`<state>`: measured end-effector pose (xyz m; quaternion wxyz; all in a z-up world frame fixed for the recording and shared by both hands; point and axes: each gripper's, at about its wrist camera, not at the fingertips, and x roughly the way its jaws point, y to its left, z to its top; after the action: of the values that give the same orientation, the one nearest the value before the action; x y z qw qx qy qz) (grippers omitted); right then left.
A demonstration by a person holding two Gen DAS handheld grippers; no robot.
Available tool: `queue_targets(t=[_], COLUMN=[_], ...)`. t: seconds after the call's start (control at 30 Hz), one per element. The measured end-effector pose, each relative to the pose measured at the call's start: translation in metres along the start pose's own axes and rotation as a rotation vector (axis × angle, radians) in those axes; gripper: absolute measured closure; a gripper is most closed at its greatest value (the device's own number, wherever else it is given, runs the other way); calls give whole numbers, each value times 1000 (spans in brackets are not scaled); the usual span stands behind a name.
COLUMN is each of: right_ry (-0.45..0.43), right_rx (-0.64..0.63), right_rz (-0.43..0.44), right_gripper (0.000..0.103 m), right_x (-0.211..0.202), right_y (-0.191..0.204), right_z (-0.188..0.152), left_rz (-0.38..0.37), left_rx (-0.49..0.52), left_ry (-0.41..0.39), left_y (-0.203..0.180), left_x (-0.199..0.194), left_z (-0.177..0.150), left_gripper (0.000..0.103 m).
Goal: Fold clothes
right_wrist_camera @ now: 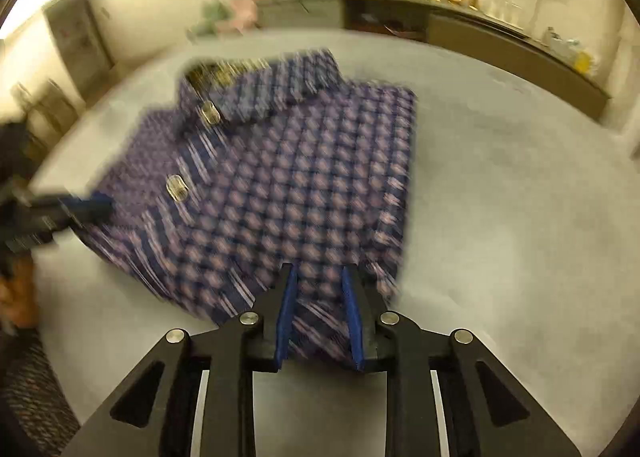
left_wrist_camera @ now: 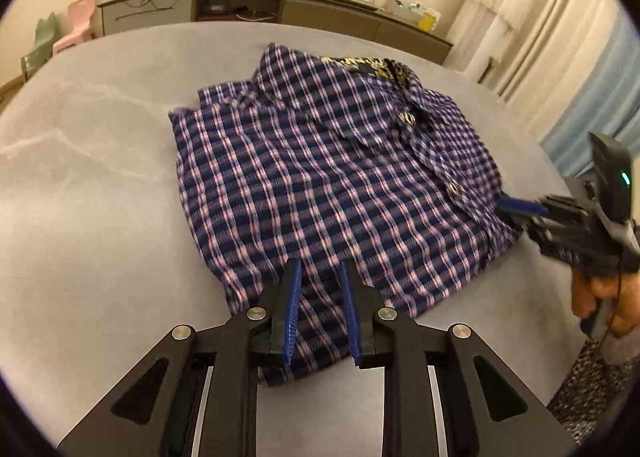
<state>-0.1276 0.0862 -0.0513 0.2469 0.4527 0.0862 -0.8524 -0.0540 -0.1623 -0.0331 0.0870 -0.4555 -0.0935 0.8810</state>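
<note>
A navy, pink and white plaid shirt (left_wrist_camera: 320, 161) lies folded into a rectangle on the grey table (left_wrist_camera: 100, 177), collar at the far side and buttons facing up. My left gripper (left_wrist_camera: 320, 263) is open, its blue pads straddling the shirt's near edge. My right gripper (left_wrist_camera: 516, 205) comes in from the right, its tip at the shirt's right edge. The right wrist view is motion-blurred. There the shirt (right_wrist_camera: 280, 177) lies on the table (right_wrist_camera: 500, 217), the right gripper (right_wrist_camera: 318, 269) is open over the near hem, and the left gripper (right_wrist_camera: 96, 203) touches the left edge.
A long low cabinet (left_wrist_camera: 240, 5) with small items on top runs along the far wall. Pink and green chairs (left_wrist_camera: 76, 21) stand at the back left and curtains (left_wrist_camera: 540, 37) hang at the right. A hand (left_wrist_camera: 600, 297) holds the right gripper's handle above a patterned rug (left_wrist_camera: 592, 385).
</note>
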Motion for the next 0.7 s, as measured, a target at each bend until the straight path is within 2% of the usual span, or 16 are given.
queue_targets(t=[0.13, 0.2, 0.27, 0.33, 0.37, 0.43, 0.5, 0.6, 0.63, 0.7], right_ry=[15, 16, -51, -103, -95, 14, 5, 25, 39, 59], right_rx=[-34, 7, 69, 117, 133, 185, 224, 317, 323, 319], right_rz=[-66, -14, 35, 39, 52, 112, 156, 287, 317, 358], right_gripper=[79, 78, 74, 59, 59, 59, 59, 59, 59, 59], right_x=[18, 24, 21, 23, 31, 60, 62, 63, 66, 76], right_y=[5, -4, -24, -44, -53, -66, -74, -85, -81, -72], right_z=[-17, -11, 5, 23, 30, 33, 20, -16, -25, -35], left_rz=[-9, -13, -17, -22, -24, -28, -32, -88, -122, -127], left_rx=[-22, -33, -44, -54, -60, -71, -64, -60, -61, -43], left_ry=[-14, -22, -29, -36, -40, -47, -66, -96, -92, -71], left_y=[4, 6, 9, 11, 12, 14, 14, 8, 4, -6], left_x=[-4, -5, -7, -9, -10, -11, -19, -26, -24, -16], left_z=[4, 6, 7, 9, 10, 12, 12, 18, 22, 26], left_gripper=[78, 75, 72, 72, 72, 72, 71, 60, 60, 60])
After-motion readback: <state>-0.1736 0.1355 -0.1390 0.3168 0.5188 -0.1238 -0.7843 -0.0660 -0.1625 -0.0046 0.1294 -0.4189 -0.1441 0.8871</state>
